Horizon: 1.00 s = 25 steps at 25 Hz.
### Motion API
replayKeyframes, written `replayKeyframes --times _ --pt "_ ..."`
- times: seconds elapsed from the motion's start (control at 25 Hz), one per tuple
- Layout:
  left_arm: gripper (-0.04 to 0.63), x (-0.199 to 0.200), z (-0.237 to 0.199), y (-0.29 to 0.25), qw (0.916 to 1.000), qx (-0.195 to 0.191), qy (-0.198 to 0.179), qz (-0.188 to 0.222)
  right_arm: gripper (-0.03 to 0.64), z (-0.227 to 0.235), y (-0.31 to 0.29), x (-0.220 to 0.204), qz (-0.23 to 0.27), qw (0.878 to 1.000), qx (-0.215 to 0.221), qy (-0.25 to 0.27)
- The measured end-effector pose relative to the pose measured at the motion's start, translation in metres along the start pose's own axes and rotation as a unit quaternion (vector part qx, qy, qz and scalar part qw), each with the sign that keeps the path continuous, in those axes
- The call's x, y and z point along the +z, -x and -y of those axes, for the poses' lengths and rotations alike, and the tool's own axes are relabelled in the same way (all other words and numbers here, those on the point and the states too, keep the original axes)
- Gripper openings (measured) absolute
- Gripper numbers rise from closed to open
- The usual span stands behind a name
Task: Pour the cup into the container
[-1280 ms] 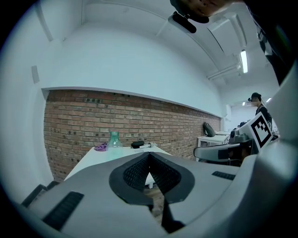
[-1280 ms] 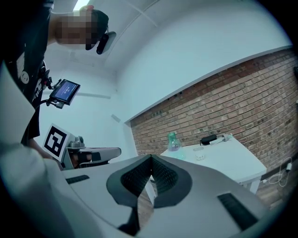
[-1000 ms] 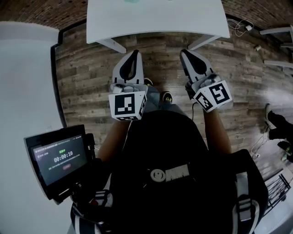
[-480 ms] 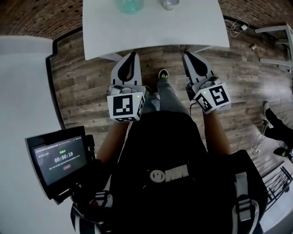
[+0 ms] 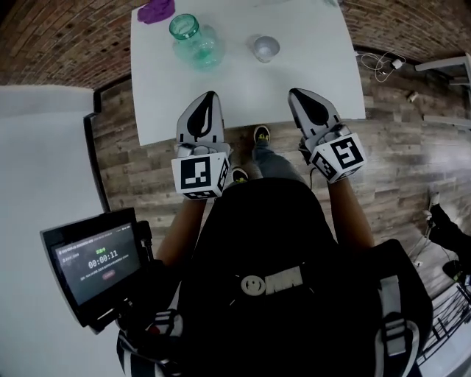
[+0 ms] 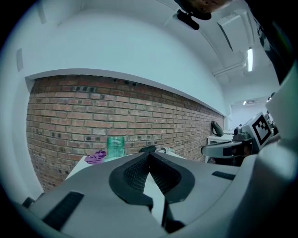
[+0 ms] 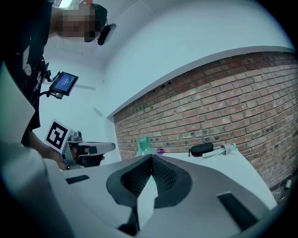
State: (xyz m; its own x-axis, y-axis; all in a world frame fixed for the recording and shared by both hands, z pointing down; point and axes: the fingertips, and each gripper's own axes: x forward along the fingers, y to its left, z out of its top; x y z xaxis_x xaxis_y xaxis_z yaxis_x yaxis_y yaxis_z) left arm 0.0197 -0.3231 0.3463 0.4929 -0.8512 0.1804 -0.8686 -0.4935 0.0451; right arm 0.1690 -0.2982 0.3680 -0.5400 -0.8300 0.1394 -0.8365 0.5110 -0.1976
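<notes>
Flat white tabletop (image 5: 243, 88). Over its near edge, left gripper (image 5: 209, 96) and right gripper (image 5: 296, 93), both pinched shut, holding nothing. Toward the far edge, well ahead of them, round green glass jar (image 5: 196, 43), then small clear cup (image 5: 266, 48) beside it.

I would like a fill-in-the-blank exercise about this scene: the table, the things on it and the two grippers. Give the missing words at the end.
1. In the head view the green jar stands on the white table to the ___ of the clear cup.
2. The left gripper and the right gripper both have their jaws ___, with nothing between them.
3. The crumpled thing at the table's far corner is ___ in colour.
Missing words: left; shut; purple.
</notes>
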Motion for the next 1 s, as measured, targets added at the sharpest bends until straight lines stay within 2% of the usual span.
replayKeyframes --times 0.12,0.36,0.4,0.44,0.48,0.6,0.72,1.0 --pt "-0.002 0.008 0.001 -0.034 1.0000 0.003 -0.007 -0.004 -0.008 0.035 -0.017 0.007 -0.009 1.000 0.008 0.003" --pt "-0.002 0.008 -0.026 -0.073 0.9994 0.020 -0.004 -0.026 -0.008 0.087 -0.065 -0.019 -0.082 0.996 0.003 0.040" --pt "-0.002 0.008 -0.033 -0.077 0.9992 0.025 -0.002 -0.030 0.009 0.092 -0.073 -0.026 -0.093 0.994 0.004 0.051" --pt "-0.002 0.007 -0.038 -0.079 0.9989 0.032 0.001 -0.034 0.096 0.095 -0.078 -0.032 -0.103 0.993 0.011 0.061" --pt "-0.002 0.007 -0.041 -0.080 0.9986 0.038 0.003 -0.036 0.156 0.097 -0.082 -0.039 -0.113 0.991 0.022 0.069" --pt "-0.002 0.007 -0.047 -0.082 0.9981 0.049 0.002 -0.037 0.255 0.102 -0.091 -0.060 -0.139 0.985 0.060 0.087" --pt "-0.002 0.005 -0.052 -0.084 0.9976 0.061 0.005 -0.034 0.306 0.108 -0.099 -0.079 -0.159 0.979 0.088 0.093" --pt "-0.002 0.007 -0.054 -0.077 0.9974 0.066 0.008 -0.027 0.344 0.119 -0.103 -0.108 -0.185 0.969 0.122 0.110"
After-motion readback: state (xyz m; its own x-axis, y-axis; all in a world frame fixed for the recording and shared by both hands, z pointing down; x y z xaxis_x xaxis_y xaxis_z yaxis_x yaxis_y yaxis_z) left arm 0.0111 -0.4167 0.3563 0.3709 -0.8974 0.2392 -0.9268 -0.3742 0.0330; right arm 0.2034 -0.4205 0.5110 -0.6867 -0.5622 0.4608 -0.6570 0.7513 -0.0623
